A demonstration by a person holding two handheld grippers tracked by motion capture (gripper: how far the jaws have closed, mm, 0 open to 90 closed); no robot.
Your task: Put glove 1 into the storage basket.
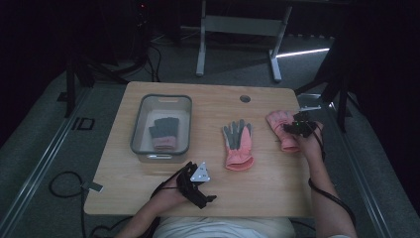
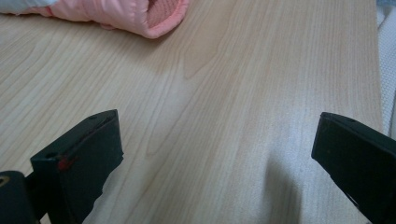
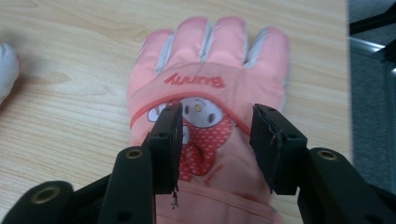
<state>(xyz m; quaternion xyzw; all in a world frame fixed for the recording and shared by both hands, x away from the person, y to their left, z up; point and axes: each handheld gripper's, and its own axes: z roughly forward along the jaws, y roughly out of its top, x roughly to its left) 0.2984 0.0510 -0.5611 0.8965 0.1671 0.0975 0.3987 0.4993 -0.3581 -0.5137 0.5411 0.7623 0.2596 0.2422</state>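
Note:
A pink glove (image 1: pixel 280 127) with a cartoon print lies back-up at the table's right edge; my right gripper (image 1: pixel 296 128) hovers over it, open, its jaws straddling the printed patch (image 3: pixel 205 126) without closing on it. A second pink glove with grey fingers (image 1: pixel 237 144) lies palm-up at the middle of the table, its cuff (image 2: pixel 140 16) at the top of the left gripper view. My left gripper (image 1: pixel 197 186) rests near the front edge, open wide over bare wood (image 2: pixel 215 135). A grey-and-pink glove (image 1: pixel 164 131) lies inside a grey bin (image 1: pixel 139 124) at the left.
The wooden table (image 1: pixel 208 198) has a round cable hole (image 1: pixel 245 98) at the back. A desk frame (image 1: pixel 237 29) stands on the floor behind. Cables trail off the table's front left and right.

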